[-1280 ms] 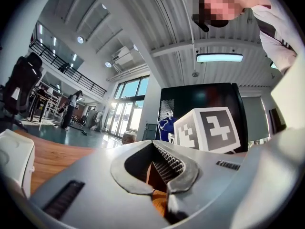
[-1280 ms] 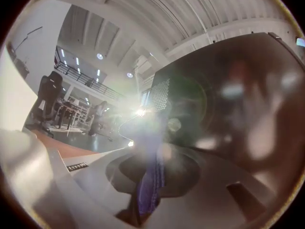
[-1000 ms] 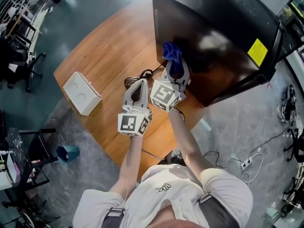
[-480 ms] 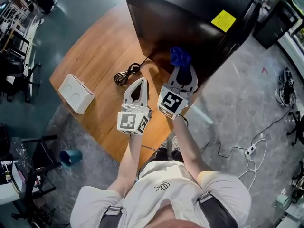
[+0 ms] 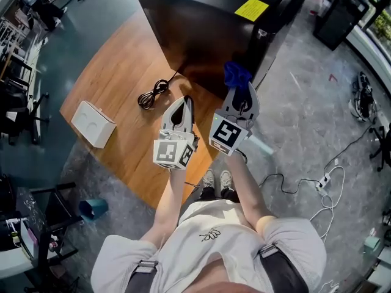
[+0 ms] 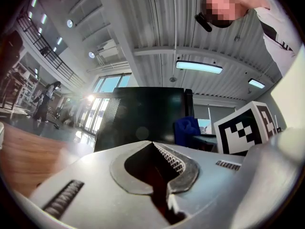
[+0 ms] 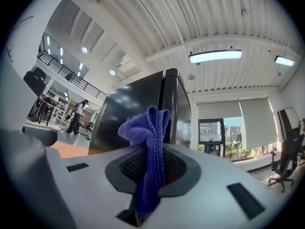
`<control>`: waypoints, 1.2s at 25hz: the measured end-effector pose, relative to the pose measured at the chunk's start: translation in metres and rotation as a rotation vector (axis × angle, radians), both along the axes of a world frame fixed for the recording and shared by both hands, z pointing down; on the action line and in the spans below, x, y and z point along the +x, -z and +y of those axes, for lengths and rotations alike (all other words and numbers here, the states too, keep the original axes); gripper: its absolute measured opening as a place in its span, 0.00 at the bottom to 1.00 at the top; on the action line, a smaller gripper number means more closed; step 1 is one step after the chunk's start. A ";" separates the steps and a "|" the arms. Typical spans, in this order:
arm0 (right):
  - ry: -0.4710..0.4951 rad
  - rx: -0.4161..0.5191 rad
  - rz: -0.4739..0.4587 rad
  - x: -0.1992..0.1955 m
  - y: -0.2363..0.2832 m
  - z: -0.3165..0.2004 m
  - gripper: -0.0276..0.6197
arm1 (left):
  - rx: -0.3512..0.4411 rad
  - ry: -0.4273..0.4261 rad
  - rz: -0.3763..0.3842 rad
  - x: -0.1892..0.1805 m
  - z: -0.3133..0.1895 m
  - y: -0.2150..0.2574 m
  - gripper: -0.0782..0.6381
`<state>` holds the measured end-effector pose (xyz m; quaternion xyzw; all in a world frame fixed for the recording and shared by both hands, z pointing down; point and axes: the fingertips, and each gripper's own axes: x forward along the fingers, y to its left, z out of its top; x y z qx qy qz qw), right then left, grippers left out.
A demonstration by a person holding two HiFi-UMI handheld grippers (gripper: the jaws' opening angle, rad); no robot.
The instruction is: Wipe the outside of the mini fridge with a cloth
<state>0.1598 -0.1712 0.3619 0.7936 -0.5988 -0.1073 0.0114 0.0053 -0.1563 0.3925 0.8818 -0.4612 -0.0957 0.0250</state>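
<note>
Black mini fridge (image 5: 201,29) sits at the far end of a wooden table (image 5: 116,72), with a yellow sticker (image 5: 252,9) on its top face. The person stands at the table's near edge with one gripper in each hand, both pointing toward the fridge.

The right gripper (image 5: 239,87) is clamped down on a blue cloth (image 5: 236,75). In the right gripper view the cloth (image 7: 147,123) runs down through the closed jaws and bunches up above the tips, with the fridge's tall dark side (image 7: 133,109) right behind it. From the head view the bunched end is up by the fridge's near corner, out past the table's edge (honestly can't tell if it's actually touching the fridge or just close to it).

The left gripper (image 5: 185,101) hangs over the table just beside the right one, a bit further back from the fridge. Its jaws are pressed together with nothing in them. In the left gripper view the tips (image 6: 153,143) meet at a point, and only the bare hollow between the pads shows behind them. That view also shows the fridge (image 6: 143,118) straight ahead, with the blue cloth (image 6: 187,130) and the right gripper's marker cube (image 6: 245,130) off to the side.

Other stuff on the table: a coiled black power cord (image 5: 153,93) lying near the fridge's base, and a white box (image 5: 93,124) well apart toward the left edge. A small teal bin (image 5: 93,207) stands on the floor below the table.
</note>
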 end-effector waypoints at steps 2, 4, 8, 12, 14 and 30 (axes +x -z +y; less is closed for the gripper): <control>-0.005 -0.003 0.010 0.005 0.001 0.003 0.14 | 0.004 -0.006 0.004 0.004 0.002 0.003 0.12; -0.012 -0.003 0.017 0.009 0.002 0.007 0.14 | 0.007 -0.008 0.007 0.004 0.003 0.005 0.12; -0.031 -0.003 0.008 0.018 0.002 0.015 0.14 | 0.011 0.003 0.011 -0.001 0.004 0.007 0.12; -0.046 -0.003 0.006 0.025 0.000 0.020 0.14 | 0.015 0.013 0.011 -0.004 0.002 0.007 0.12; -0.050 -0.002 0.017 0.026 0.001 0.021 0.14 | 0.015 0.015 0.011 -0.006 0.001 0.008 0.12; 0.131 -0.031 -0.030 -0.065 -0.012 -0.023 0.14 | -0.040 0.078 0.001 -0.051 -0.026 -0.018 0.12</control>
